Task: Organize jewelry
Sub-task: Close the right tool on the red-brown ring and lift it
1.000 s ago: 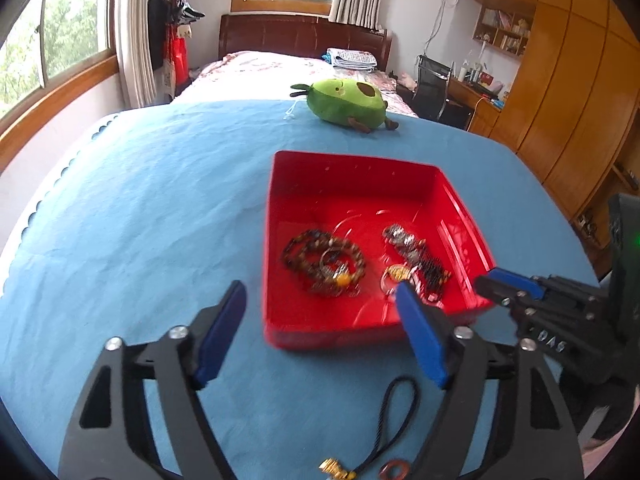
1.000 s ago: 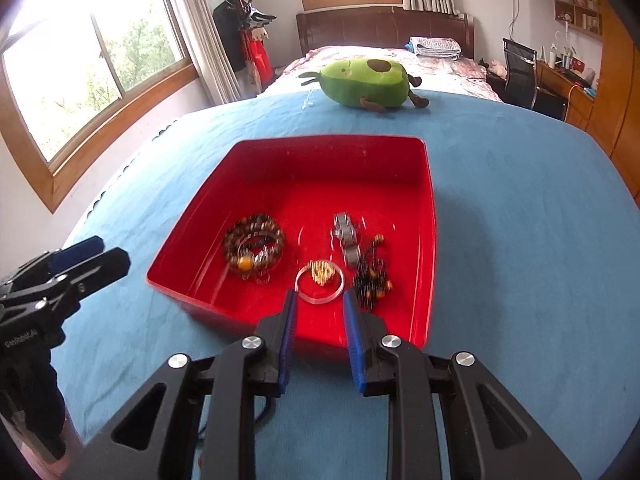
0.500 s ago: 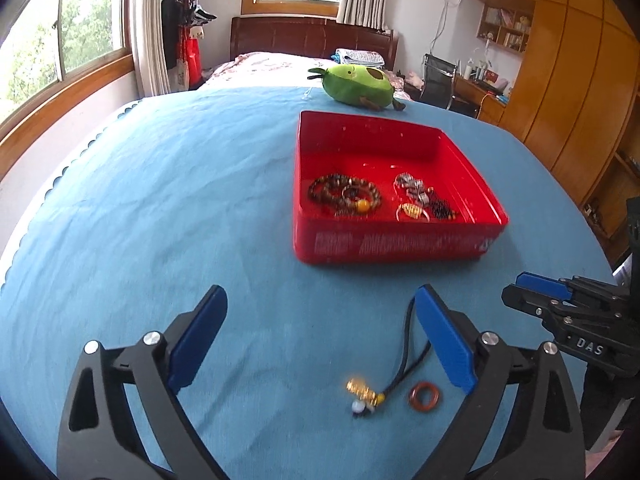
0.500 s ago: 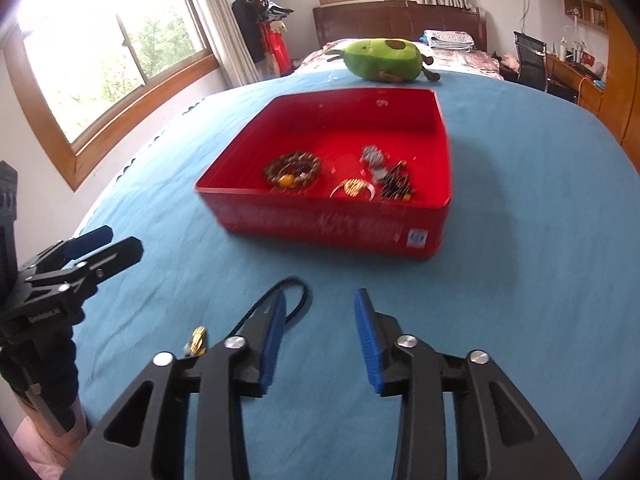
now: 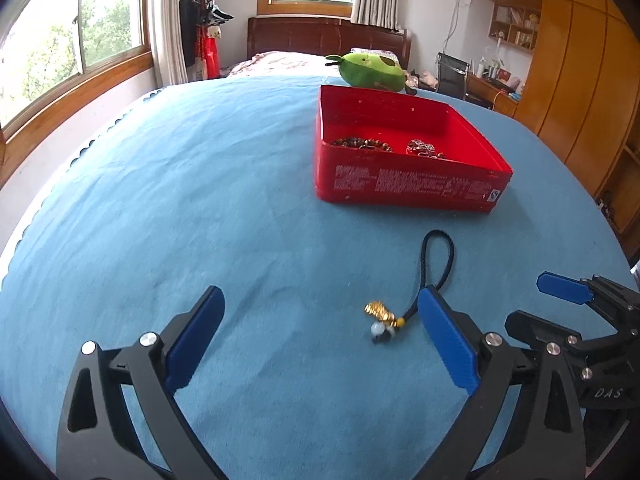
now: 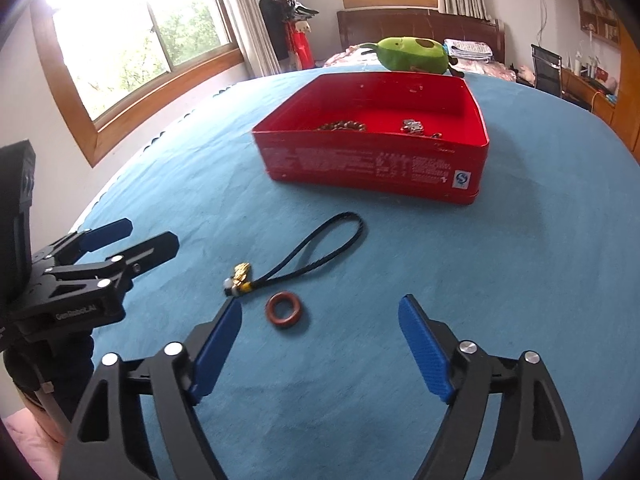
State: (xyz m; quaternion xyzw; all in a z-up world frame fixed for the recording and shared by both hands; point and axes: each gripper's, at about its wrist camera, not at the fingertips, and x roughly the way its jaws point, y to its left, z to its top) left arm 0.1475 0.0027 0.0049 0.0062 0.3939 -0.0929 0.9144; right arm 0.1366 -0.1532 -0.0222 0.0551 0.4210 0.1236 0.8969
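A red tin box (image 5: 408, 188) (image 6: 372, 168) stands on the blue cloth and holds a bead bracelet (image 5: 362, 143) and a metal chain piece (image 5: 420, 147). In front of it lies a black cord charm (image 6: 316, 248) (image 5: 440, 264) with gold beads (image 5: 378, 310), and a red-brown ring (image 6: 285, 313) beside it. My left gripper (image 5: 320, 320) is open low over the cloth, with the charm's beads between its fingers. My right gripper (image 6: 320, 320) is open just before the ring, and shows at the right in the left wrist view (image 5: 560, 292).
A green avocado plush (image 5: 370, 70) (image 6: 414, 56) lies behind the box. The blue cloth (image 5: 180, 200) covers the whole round table, which drops off at the left edge. A bed, windows and wooden cabinets lie beyond.
Both grippers have drawn back from the box and dropped toward the cloth. The right gripper has opened wide. The cord charm and ring have come into view in front of them.
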